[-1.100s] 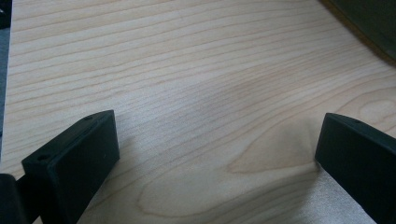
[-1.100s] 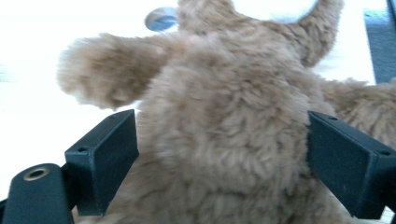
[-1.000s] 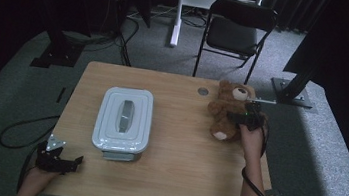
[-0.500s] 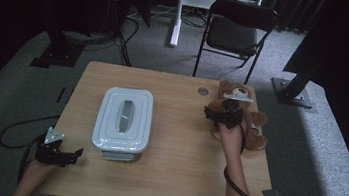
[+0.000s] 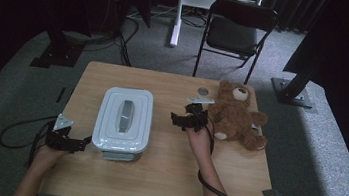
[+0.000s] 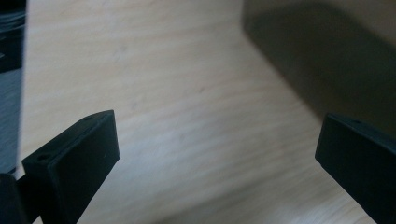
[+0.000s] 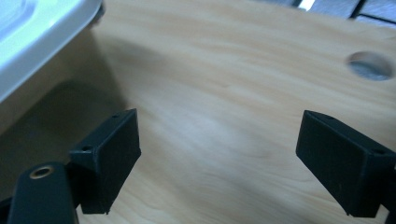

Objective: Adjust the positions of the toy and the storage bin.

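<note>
Wooden table (image 5: 162, 177) seen from above, with items listed from left to right. Left gripper (image 5: 87, 142), held at the table's near left corner, lies just beside the near left corner of the lidded pale container (image 5: 125, 117); in the left gripper view its jaws stand wide apart over bare wood, with a dark blurred shape, probably the container's wall (image 6: 327, 60), at upper right. The container rests left of centre, lid on, a recessed handle (image 5: 125, 113) along its top. Right gripper (image 5: 176, 119), between container and teddy bear (image 5: 235, 118), is released, its jaws spread over bare wood with nothing between them; the right gripper view shows the container's rim (image 7: 42, 42) at upper left and a round cable hole (image 7: 371, 64) at upper right. The bear lies on the right part of the table, head toward the far edge, just beside the right hand (image 5: 199, 137), free of any grasp
</note>
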Demonstrator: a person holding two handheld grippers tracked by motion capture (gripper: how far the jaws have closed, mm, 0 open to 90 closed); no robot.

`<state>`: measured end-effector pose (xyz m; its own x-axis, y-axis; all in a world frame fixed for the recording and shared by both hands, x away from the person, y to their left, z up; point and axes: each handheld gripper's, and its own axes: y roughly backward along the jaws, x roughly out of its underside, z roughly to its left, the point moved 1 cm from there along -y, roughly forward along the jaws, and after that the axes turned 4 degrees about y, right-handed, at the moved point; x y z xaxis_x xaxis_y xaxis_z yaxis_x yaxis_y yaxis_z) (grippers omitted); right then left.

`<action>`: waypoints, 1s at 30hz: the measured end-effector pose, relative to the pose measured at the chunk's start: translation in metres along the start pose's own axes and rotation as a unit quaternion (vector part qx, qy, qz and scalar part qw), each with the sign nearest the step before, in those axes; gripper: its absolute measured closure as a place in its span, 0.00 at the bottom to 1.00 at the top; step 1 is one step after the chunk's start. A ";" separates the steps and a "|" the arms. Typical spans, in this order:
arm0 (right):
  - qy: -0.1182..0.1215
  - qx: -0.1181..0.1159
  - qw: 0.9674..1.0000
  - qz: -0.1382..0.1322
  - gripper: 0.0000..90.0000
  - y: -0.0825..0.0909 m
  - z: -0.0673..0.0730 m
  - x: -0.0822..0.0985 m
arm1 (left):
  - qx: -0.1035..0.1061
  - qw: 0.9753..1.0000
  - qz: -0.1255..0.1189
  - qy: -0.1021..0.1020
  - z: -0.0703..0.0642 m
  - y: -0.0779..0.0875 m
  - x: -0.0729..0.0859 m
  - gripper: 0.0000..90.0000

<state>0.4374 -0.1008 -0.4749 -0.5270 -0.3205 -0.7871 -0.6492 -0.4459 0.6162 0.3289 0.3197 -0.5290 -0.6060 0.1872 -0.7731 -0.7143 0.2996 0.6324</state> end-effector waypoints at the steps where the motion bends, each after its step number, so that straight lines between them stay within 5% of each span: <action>1: 0.001 -0.002 1.000 0.001 0.15 -0.003 0.002 0.001 | -0.001 1.000 -0.001 -0.001 0.000 -0.002 -0.002 0.00; 10: -0.006 -0.043 0.999 0.027 0.15 -0.044 0.030 0.010 | 0.016 1.000 0.002 -0.010 -0.004 -0.012 -0.013 0.00; 14: 0.003 -0.052 0.998 0.028 0.14 -0.052 0.036 0.008 | 0.027 0.999 0.010 -0.032 -0.016 -0.014 -0.015 0.00; 24: 0.001 -0.050 0.998 0.030 0.14 -0.051 0.019 0.013 | 0.048 0.998 0.010 -0.050 -0.046 -0.021 -0.022 0.00; 30: 0.001 -0.072 0.997 0.031 0.14 -0.054 0.011 0.012 | 0.066 0.996 0.007 -0.066 -0.061 -0.028 -0.027 0.00</action>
<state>0.4601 -0.0718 -0.5175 -0.5624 -0.3537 -0.7474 -0.5290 -0.5408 0.6540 0.3444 0.2490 -0.5229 -0.5581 0.3101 -0.7696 -0.6486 0.4154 0.6378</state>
